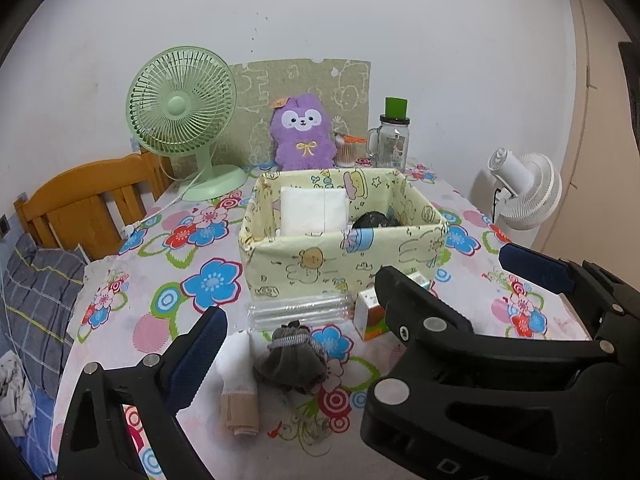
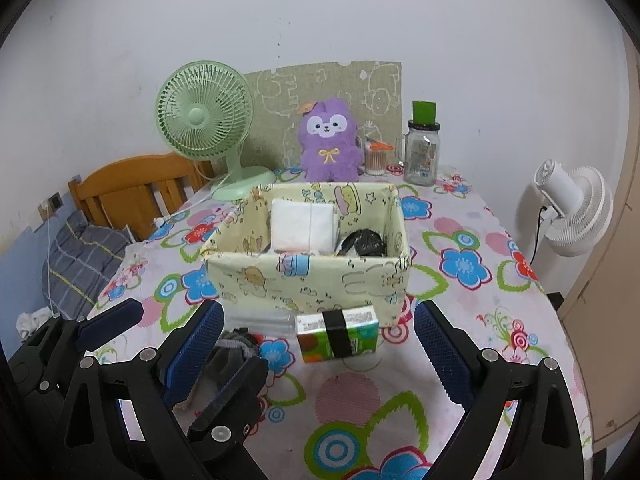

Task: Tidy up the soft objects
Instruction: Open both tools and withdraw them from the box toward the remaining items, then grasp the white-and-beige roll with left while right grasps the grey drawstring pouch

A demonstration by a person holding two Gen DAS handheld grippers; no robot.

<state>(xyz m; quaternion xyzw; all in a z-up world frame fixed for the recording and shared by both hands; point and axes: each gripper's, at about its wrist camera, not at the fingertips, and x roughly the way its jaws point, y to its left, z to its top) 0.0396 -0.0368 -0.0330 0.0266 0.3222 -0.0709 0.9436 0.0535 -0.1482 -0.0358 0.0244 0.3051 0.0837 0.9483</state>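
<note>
Both sets of jaws are spread wide and holding nothing, hovering low over the floral worktop [image 2: 460,240]. The left gripper [image 1: 304,336] sits right above a grey drawstring pouch [image 1: 290,360], with a rolled white sock [image 1: 238,384] just to its left and a clear plastic tube [image 1: 300,312] behind. The right gripper [image 2: 318,338] faces a green tissue pack [image 2: 338,338] that's up against the yellow fabric box [image 2: 312,276], which already holds a white pad [image 2: 302,224] and something black [image 2: 362,242].
</note>
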